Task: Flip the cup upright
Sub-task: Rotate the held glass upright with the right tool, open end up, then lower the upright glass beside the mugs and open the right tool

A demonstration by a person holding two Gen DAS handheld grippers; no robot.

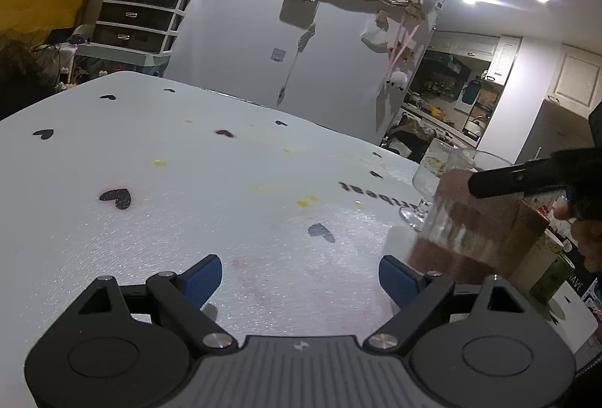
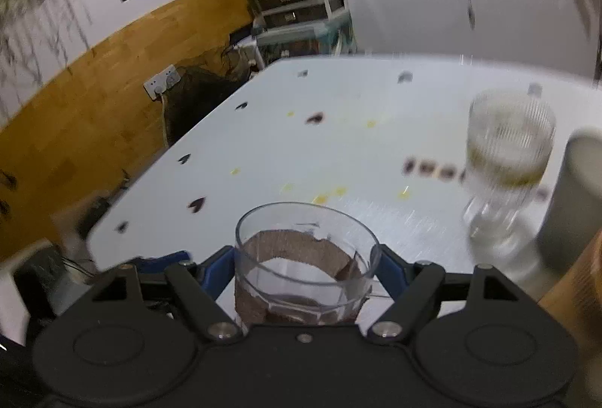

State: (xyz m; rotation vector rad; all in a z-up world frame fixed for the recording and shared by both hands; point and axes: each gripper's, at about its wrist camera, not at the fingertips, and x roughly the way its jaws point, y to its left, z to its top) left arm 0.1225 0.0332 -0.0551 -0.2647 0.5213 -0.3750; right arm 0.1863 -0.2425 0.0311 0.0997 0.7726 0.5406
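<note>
Between the blue pads of my right hand-held gripper [image 2: 303, 267] sits the clear plastic cup with a brown textured band around its wall [image 2: 304, 269], clamped from both sides with its open rim up and facing away from me, so I look down into it. I hold it just above the white bench printed with black hearts and spotted with yellow stains [image 2: 338, 144]; whether its base touches the surface I cannot tell, since the gripper body hides it. From the left wrist view the same cup [image 1: 462, 220] shows at the right edge, blurred, with one black finger of the right hand-held gripper [image 1: 504, 182] crossing its upper wall. My left hand-held gripper [image 1: 301, 280] hangs low over the bench with its jaws spread wide and nothing between the blue pads [image 1: 201, 280]; the cup stands just beside its right pad. A ribbed clear glass goblet on a short stem [image 2: 508, 160] stands on the bench beyond and to the right of the cup, apart from it, with a yellowish ring inside its bowl. At the far right of the right wrist view a pale grey cylindrical container [image 2: 572, 205] stands near the goblet, cropped and blurred by the frame edge.
</note>
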